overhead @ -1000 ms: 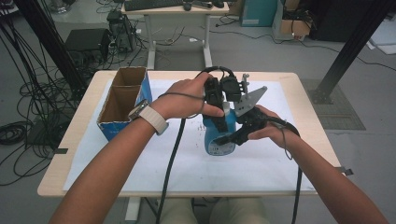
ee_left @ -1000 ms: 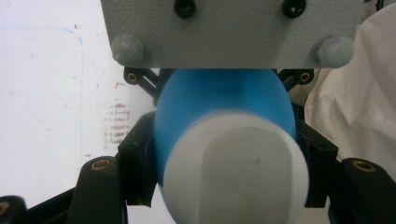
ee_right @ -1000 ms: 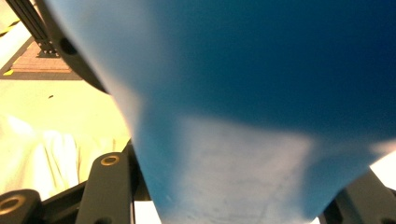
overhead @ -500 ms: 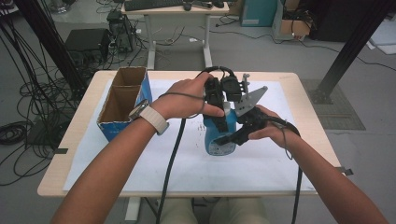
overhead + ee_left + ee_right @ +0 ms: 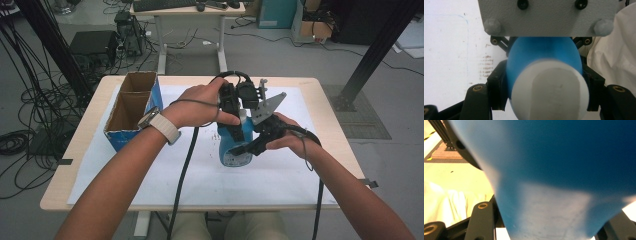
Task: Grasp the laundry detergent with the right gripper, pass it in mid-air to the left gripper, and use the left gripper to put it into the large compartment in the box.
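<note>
A blue bottle (image 5: 234, 148) stands over the white sheet at the table's middle, held by both grippers. My left gripper (image 5: 237, 125) comes down on it from above. In the left gripper view the bottle (image 5: 544, 57) points its white end (image 5: 549, 92) at the camera, and the left gripper (image 5: 545, 85) has both jaws pressed to the bottle's sides. My right gripper (image 5: 250, 145) clasps the body from the right. In the right gripper view the blue bottle (image 5: 564, 170) looms close, with the right gripper (image 5: 549, 222) shut around it.
An open cardboard box (image 5: 131, 107) with a blue side stands at the table's left. A white paper sheet (image 5: 150, 175) covers most of the tabletop. The right gripper's grey plate (image 5: 549, 17) crosses the top of the left gripper view. Cables trail toward the front edge.
</note>
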A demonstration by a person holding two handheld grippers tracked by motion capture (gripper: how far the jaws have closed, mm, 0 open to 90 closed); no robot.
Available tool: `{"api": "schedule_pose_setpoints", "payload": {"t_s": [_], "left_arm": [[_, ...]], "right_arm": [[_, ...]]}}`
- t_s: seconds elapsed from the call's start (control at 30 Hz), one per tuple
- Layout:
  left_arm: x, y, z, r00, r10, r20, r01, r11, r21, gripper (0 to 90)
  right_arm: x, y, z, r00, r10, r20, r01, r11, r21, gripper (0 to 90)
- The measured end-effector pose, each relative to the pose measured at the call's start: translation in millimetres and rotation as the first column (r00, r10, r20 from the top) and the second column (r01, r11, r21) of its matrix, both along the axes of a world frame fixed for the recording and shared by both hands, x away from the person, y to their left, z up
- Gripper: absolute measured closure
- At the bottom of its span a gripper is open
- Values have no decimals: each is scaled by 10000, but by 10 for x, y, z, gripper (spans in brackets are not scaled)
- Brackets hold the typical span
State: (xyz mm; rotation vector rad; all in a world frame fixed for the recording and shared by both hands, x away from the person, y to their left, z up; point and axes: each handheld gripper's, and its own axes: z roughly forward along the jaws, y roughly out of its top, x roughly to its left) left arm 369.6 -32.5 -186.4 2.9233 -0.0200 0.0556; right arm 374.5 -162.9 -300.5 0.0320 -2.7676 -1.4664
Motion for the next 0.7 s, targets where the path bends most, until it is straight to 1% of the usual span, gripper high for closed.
{"api": "schedule_pose_setpoints", "payload": {"t_s": [0.07,0.1,0.13,0.2,0.23,0.7], "left_arm": [[-3,-2,2,10000,19,-18,-19,10000,22,373],[5,-3,1,10000,-76,-1,76,10000,1,374],[-1,-2,3,10000,10,-25,-10,10000,10,374],[5,-3,5,10000,-59,-2,59,10000,22,373],[-1,-1,4,10000,18,-16,-18,10000,7,373],[8,1,0,10000,-80,-39,80,10000,31,373]], "right_arm": [[-2,-3,2,10000,0,-7,0,10000,2,431],[0,-6,3,10000,18,21,-18,10000,-16,431],[1,-7,3,10000,22,28,-22,10000,-5,431],[0,-6,3,10000,14,12,-14,10000,7,431],[0,-7,4,10000,10,14,-10,10000,-2,431],[0,1,1,10000,-3,0,3,10000,-13,431]]}}
